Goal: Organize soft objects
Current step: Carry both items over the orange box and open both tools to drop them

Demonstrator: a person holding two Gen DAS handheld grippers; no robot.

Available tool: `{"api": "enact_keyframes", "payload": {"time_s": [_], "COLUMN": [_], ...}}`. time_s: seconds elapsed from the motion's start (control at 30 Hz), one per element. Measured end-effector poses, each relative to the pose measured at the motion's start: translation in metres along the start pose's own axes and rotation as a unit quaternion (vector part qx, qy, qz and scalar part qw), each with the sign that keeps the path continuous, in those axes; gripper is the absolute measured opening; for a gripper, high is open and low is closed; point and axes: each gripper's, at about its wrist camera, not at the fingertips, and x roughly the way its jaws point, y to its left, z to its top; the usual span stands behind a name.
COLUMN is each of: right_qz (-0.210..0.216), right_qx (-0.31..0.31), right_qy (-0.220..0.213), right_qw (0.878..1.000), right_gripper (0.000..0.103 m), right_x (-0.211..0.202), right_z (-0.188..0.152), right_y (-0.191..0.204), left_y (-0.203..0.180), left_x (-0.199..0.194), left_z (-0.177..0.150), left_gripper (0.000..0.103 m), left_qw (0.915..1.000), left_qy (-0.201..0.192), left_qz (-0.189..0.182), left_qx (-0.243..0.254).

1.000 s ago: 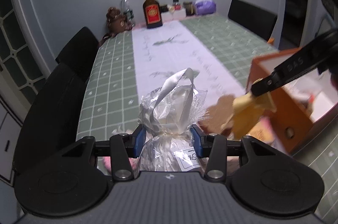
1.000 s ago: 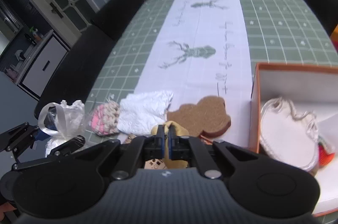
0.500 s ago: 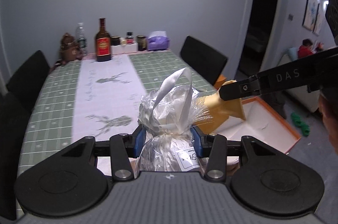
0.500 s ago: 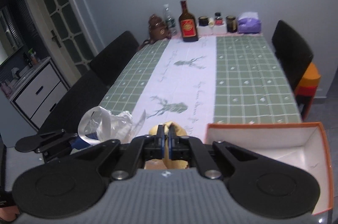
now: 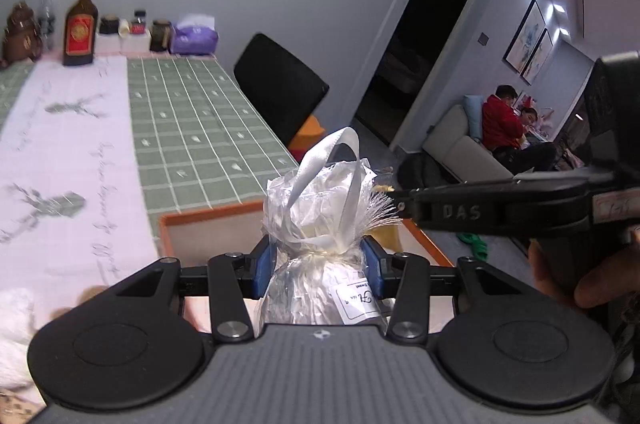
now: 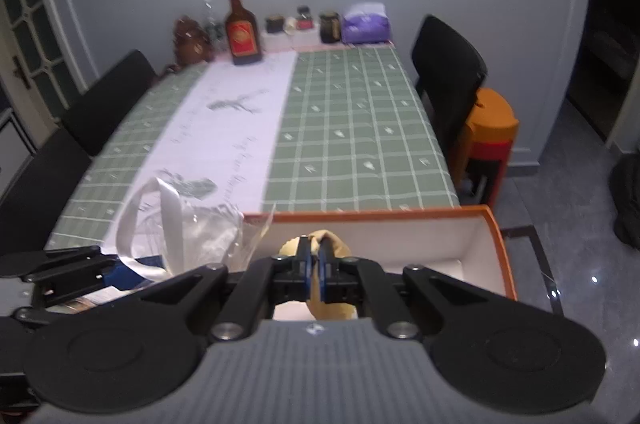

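Observation:
My left gripper [image 5: 318,266] is shut on a clear plastic bag [image 5: 320,216] tied with a white ribbon, held above the near edge of the orange box [image 5: 208,218]. My right gripper [image 6: 315,266] is shut on a yellow soft toy [image 6: 330,244] and holds it over the orange box [image 6: 496,236], whose inside is white. The right gripper's arm [image 5: 500,212] reaches in from the right in the left wrist view, just behind the bag. The bag [image 6: 188,224] and left gripper [image 6: 72,266] show at lower left in the right wrist view.
A long table [image 6: 352,128] with a green checked cloth and a white runner stretches away. A brown bottle [image 6: 242,28], jars and a purple tissue pack [image 6: 366,24] stand at its far end. Black chairs [image 6: 446,72] flank it. A white cloth [image 5: 14,320] lies at lower left.
Both grippers have lifted their objects off the table and swung right, over the orange box. The other soft items on the table have dropped out of view.

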Motion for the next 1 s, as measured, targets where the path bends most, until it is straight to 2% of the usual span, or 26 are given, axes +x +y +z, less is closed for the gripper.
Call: {"api": "enact_keyframes", "payload": {"time_s": [0.17,0.4,0.5,0.6,0.7,0.77,0.87,1.0], "right_qz": [-0.018,-0.036,-0.038,-0.042,-0.054,-0.057,-0.064,-0.07], "right_qx": [0.019,0.006,-0.003,-0.012,-0.023,-0.024,-0.031,-0.046], "right_qy": [0.042,0.098,0.114,0.123,0.125,0.123,0.113,0.099], "right_qw": [0.999,0.995,0.993,0.991,0.99,0.991,0.991,0.992], "right_gripper": [0.001,0.001,0.003,0.008,0.018,0.031,0.04,0.051], "right_x": [0.033,0.071,0.079,0.084,0.084,0.081,0.073,0.058], "right_z": [-0.018,-0.05,-0.058,-0.063,-0.066,-0.065,-0.062,-0.057], "right_y": [-0.027,-0.039,-0.038,-0.036,-0.035,-0.036,-0.035,-0.029], "left_y": [0.005,0.013,0.019,0.015,0.013,0.014,0.016,0.012], "left_x": [0.04,0.073,0.076,0.074,0.069,0.064,0.055,0.043], "left_z": [-0.011,-0.03,-0.036,-0.037,-0.037,-0.037,-0.034,-0.029], "left_gripper": [0.052,0.053,0.056,0.064,0.066,0.069,0.08,0.082], "left_qw": [0.9993,0.9961,0.9957,0.996,0.9964,0.9968,0.9975,0.9983], "left_qy": [0.029,0.075,0.075,0.072,0.068,0.059,0.038,0.012], "left_qz": [-0.001,0.033,0.031,0.034,0.04,0.034,0.023,0.014], "left_qx": [-0.024,-0.034,-0.044,-0.04,-0.033,-0.041,-0.056,-0.055]}}
